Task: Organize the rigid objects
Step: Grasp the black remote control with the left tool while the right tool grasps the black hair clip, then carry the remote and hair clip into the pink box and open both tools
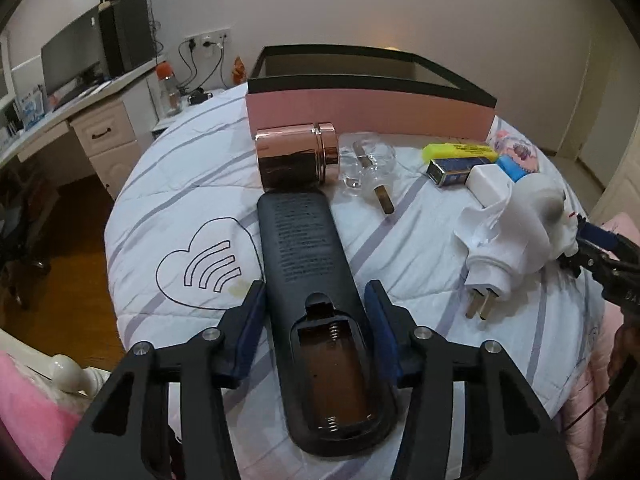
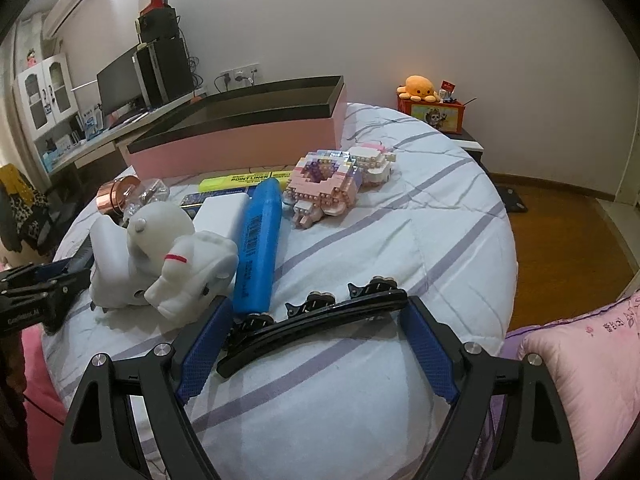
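Note:
A black remote control (image 1: 304, 240) lies face down on the quilt with its battery bay open. My left gripper (image 1: 316, 286) straddles its near end, with both blue pads against its sides. In the right wrist view a black curved hair clip (image 2: 320, 320) spans my right gripper (image 2: 320, 312), its two ends touching the pads. Behind the clip lie a blue highlighter (image 2: 258, 240), a white astronaut toy (image 2: 188, 264) and a pink brick model (image 2: 332, 184). An open pink box (image 1: 360, 108) with a black rim stands at the back.
A rose-gold tin (image 1: 296, 156), a glass bottle (image 1: 368, 164), a yellow highlighter (image 1: 460, 151) and a white plug (image 1: 488, 280) lie on the quilt (image 1: 180, 184). A desk (image 1: 80, 108) with a monitor stands left. The bed drops to wooden floor (image 2: 568, 232) on the right.

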Motion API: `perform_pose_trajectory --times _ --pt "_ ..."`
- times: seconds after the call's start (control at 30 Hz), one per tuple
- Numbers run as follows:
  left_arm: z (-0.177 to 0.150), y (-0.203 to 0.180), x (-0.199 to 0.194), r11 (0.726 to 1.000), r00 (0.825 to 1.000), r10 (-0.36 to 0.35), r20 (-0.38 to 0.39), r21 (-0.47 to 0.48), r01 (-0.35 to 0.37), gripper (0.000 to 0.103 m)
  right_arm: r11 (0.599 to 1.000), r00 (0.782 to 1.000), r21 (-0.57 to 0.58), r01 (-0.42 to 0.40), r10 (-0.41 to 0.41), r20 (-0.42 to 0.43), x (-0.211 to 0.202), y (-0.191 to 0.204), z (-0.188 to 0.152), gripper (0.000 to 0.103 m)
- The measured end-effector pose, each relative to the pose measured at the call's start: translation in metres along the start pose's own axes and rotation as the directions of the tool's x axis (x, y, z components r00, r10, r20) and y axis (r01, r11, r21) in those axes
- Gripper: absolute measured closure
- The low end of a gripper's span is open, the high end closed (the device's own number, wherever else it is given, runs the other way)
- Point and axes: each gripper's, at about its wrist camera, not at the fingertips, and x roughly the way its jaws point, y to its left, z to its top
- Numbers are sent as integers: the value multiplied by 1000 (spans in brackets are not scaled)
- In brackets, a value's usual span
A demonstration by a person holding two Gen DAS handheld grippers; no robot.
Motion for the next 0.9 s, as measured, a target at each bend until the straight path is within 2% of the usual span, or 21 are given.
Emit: perform_pose_trajectory --times 0.17,0.6,0.77,0.9 --pt "1 4 -6 1000 1000 -7 3 -13 7 59 1000 1000 -5 -9 9 2 -4 1 1 17" --pt "15 8 -31 999 997 -38 69 -4 38 59 1000 998 -15 -17 18 57 -18 0 23 17" --pt "34 7 -41 998 992 -56 110 18 54 59 998 995 -43 -38 42 87 -20 9 40 17" --pt "62 4 -41 996 987 -82 141 38 77 59 995 991 -69 -72 79 106 -14 17 64 17"
